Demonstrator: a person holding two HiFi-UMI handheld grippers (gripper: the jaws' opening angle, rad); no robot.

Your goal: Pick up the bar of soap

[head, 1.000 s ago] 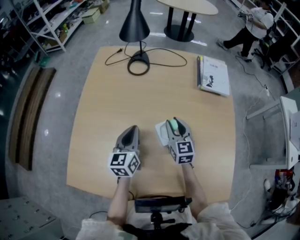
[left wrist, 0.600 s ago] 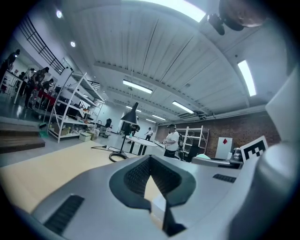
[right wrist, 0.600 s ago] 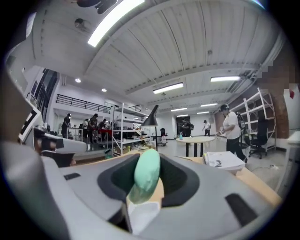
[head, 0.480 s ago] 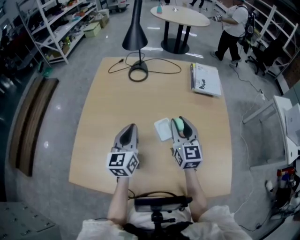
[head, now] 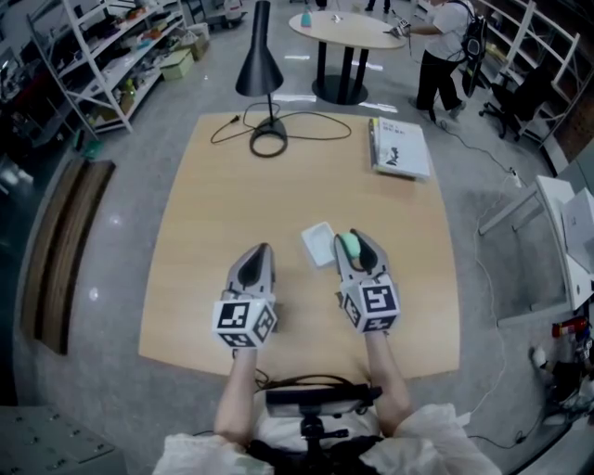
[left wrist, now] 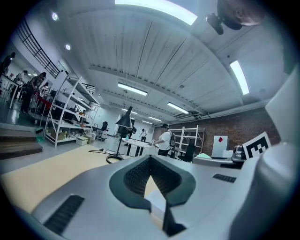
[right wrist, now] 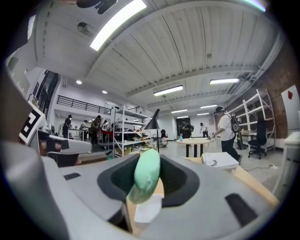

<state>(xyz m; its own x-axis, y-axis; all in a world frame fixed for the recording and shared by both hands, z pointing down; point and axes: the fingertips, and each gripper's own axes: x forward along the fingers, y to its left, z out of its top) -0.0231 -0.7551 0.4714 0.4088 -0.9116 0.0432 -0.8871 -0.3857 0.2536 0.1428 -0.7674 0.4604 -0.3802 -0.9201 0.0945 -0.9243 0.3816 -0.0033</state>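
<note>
A pale green bar of soap is clamped between the jaws of my right gripper, just right of a white soap dish on the wooden table. In the right gripper view the soap stands on edge between the pads, with the dish below it. My left gripper rests over the table to the left of the dish. Its jaws meet at the tips with nothing between them in the left gripper view.
A black desk lamp with a ring base and trailing cable stands at the table's far edge. A white booklet lies at the far right corner. A round table, shelving and a person are beyond.
My right gripper, shut on the soap, has come off the dish and now sits just right of it. The head camera has tilted, so the scene has shifted. The left gripper stays put.
</note>
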